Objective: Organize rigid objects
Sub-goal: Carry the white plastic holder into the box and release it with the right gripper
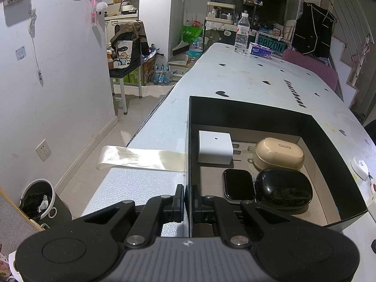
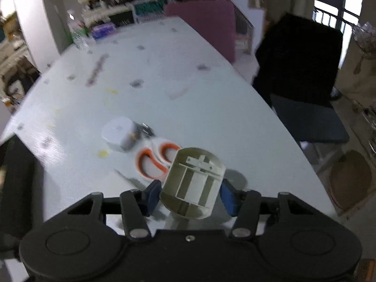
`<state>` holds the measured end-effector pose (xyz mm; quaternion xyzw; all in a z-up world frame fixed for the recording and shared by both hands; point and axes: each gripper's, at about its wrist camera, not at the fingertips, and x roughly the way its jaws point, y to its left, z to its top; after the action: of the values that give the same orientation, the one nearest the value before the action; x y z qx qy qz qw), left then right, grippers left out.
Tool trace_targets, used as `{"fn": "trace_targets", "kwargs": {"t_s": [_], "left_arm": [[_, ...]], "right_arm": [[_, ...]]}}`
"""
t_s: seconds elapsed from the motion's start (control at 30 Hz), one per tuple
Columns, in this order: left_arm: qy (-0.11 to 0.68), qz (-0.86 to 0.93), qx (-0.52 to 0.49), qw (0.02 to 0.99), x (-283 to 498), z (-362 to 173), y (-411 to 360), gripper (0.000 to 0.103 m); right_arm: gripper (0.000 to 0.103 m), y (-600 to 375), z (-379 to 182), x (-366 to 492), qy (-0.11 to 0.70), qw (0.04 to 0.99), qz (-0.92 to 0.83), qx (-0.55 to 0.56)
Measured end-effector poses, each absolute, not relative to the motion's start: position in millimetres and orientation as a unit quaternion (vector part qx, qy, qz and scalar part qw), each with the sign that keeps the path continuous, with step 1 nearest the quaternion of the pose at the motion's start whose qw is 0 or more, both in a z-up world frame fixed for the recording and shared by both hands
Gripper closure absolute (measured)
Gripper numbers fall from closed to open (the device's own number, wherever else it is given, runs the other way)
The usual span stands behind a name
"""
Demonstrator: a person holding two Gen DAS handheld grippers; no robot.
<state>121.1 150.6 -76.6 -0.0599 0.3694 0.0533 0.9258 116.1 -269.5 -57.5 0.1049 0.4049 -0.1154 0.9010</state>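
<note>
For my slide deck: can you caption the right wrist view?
Right gripper with its jaws around a beige compartmented holder, lifted above orange-handled scissors and a white tape measure.

We see a water bottle (image 1: 242,33) standing far down the white table (image 1: 246,80), with a blue tissue pack (image 1: 260,50) just beside it. A pink chair (image 1: 312,68) sits at the table's edge. On the floor we see a bin (image 1: 38,202) and a shiny ribbon (image 1: 141,158) hanging off the table.
</note>
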Motion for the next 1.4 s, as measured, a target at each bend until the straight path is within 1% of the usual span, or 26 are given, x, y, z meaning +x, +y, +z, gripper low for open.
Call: {"fn": "trace_targets", "kwargs": {"t_s": [0.03,0.13,0.37,0.5,0.6,0.77,0.83,0.9,0.93,0.97,1.0,1.1,1.33,1.4], "left_arm": [[0.369,0.053,-0.06,0.926,121.1,-76.6,150.7,0.097],[0.37,0.053,-0.06,0.926,120.9,-77.0,151.2,0.097],[0.369,0.051,-0.065,0.926,119.4,-77.3,153.9,0.097],[0.369,0.049,-0.068,0.926,119.8,-78.5,156.3,0.097],[0.369,0.048,-0.069,0.926,119.4,-78.8,157.3,0.096],[0.369,0.049,-0.069,0.926,119.4,-78.7,156.9,0.096],[0.369,0.049,-0.068,0.926,119.5,-78.7,156.8,0.096],[0.369,0.049,-0.069,0.926,119.4,-78.7,156.9,0.096],[0.368,0.048,-0.069,0.926,119.1,-78.8,157.5,0.096],[0.369,0.049,-0.069,0.926,119.2,-78.6,157.1,0.096],[0.369,0.049,-0.069,0.926,119.3,-78.6,157.0,0.096],[0.369,0.049,-0.068,0.926,119.2,-78.7,157.3,0.096],[0.369,0.049,-0.069,0.926,119.5,-78.6,156.9,0.096],[0.369,0.049,-0.069,0.926,119.4,-78.6,157.1,0.096]], "right_arm": [[0.052,-263.9,-51.1,115.3,0.399,0.905,-0.101,0.108],[0.054,-236.0,-31.5,117.8,0.386,0.916,-0.04,0.105],[0.054,-154.3,14.0,134.6,0.354,0.928,0.095,0.072],[0.054,-114.8,29.8,141.5,0.365,0.915,0.165,0.055],[0.054,-87.2,28.2,152.8,0.388,0.902,0.189,0.031],[0.054,-60.7,1.2,178.5,0.45,0.876,0.173,-0.011],[0.054,-54.7,-7.7,183.7,0.46,0.873,0.162,-0.029],[0.051,-54.5,-13.9,184.0,0.461,0.874,0.151,-0.036],[0.045,-54.0,-14.1,184.4,0.459,0.876,0.144,-0.037],[0.041,-53.6,-13.3,183.2,0.454,0.879,0.138,-0.042],[0.041,-53.7,-13.1,182.1,0.448,0.883,0.135,-0.045],[0.041,-55.2,-8.7,181.6,0.441,0.886,0.138,-0.045],[0.051,-57.1,-5.9,183.4,0.435,0.889,0.137,-0.041],[0.052,-55.4,-9.6,185.2,0.44,0.886,0.141,-0.039]]}}
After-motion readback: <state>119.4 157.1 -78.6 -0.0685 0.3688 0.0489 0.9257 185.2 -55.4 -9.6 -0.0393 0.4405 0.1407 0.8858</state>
